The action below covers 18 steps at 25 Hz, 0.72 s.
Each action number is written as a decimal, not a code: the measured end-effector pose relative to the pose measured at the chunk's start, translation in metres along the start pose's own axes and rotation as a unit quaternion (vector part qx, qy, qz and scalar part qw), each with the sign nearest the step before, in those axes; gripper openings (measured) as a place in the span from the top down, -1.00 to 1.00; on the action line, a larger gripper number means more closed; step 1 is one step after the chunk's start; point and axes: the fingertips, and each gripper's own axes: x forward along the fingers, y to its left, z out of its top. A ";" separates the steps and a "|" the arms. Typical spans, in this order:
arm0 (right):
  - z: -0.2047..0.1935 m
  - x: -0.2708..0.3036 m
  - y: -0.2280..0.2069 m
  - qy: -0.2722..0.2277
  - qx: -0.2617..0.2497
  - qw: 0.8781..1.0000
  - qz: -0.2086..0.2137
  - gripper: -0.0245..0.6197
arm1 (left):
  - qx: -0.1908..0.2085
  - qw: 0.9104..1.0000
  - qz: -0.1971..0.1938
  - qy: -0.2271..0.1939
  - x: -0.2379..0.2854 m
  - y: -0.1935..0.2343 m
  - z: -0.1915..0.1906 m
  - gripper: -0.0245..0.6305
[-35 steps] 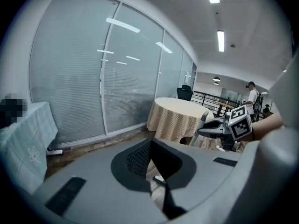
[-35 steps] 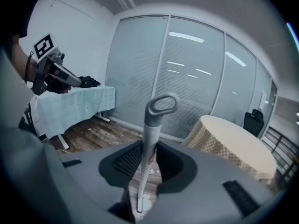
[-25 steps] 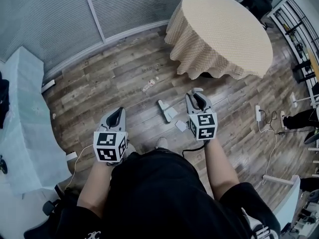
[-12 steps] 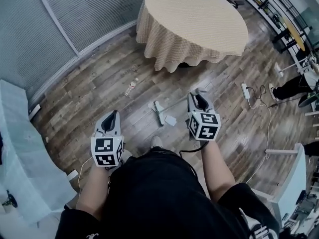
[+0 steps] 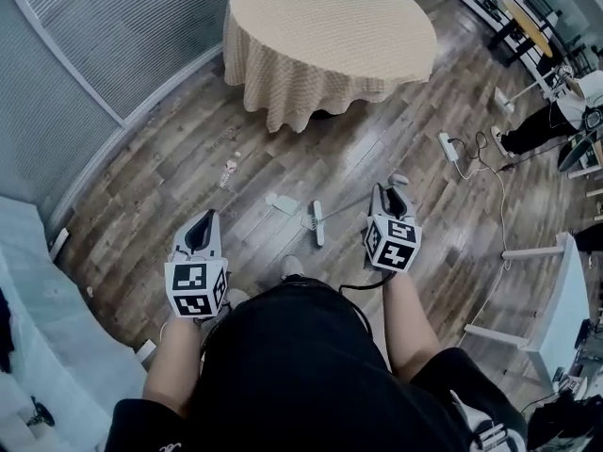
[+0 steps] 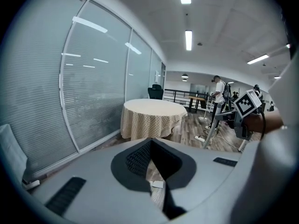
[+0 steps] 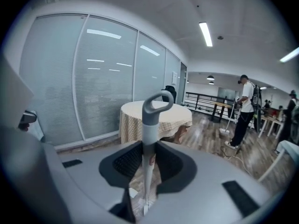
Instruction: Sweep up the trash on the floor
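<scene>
**Floor and edges**
- Round table [image 5: 330, 36], checked cloth to the floor: it stands ahead of you, and bare plank floor [image 5: 188, 172] runs from its skirt back to your feet.
- Glass wall [image 5: 104, 55] with blinds: it closes the floor to the left of the table, and a pale baseboard follows its foot.
- Pale covered bench [image 5: 38, 299]: near side of the floor, far left of the table, along the wall.
- Power strip [image 5: 448, 146] and its cable: on the planks to the right of the table.
- White frame [image 5: 551, 281]: nearer you than the strip and further right of the table.
- A person [image 5: 556, 116] stands well off to the table's right.

**Trash**
- White paper scrap [image 5: 281, 202]: flat on the planks on your side of the table, just left of the broom head.
- Small crumpled litter [image 5: 229, 169]: nearer the table's left skirt.

**Broom**
- Broom [image 5: 317, 222]: its head rests on the floor between the table and your feet, and its handle rises to your right side.

**Grippers**
- Right gripper [image 5: 392, 196]: your jaws are clamped on the white handle just below its grey loop.
- Left gripper [image 5: 202, 226]: your jaws stand a narrow gap apart with nothing between them, and it hangs over bare planks on the table's near left.
</scene>
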 end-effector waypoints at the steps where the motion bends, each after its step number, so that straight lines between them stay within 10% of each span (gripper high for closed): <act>1: -0.002 -0.001 -0.011 0.001 0.003 1.000 -0.011 0.61 | 0.002 1.000 -0.003 0.002 0.001 -0.003 0.000 0.94; 8: -0.028 -0.002 -0.080 0.029 0.039 0.994 -0.101 0.61 | 0.016 1.000 -0.017 0.008 0.009 -0.015 0.004 0.94; 18: -0.056 0.019 -0.038 0.061 0.018 0.997 -0.050 0.61 | 0.025 1.000 -0.005 0.015 0.002 -0.017 -0.001 0.94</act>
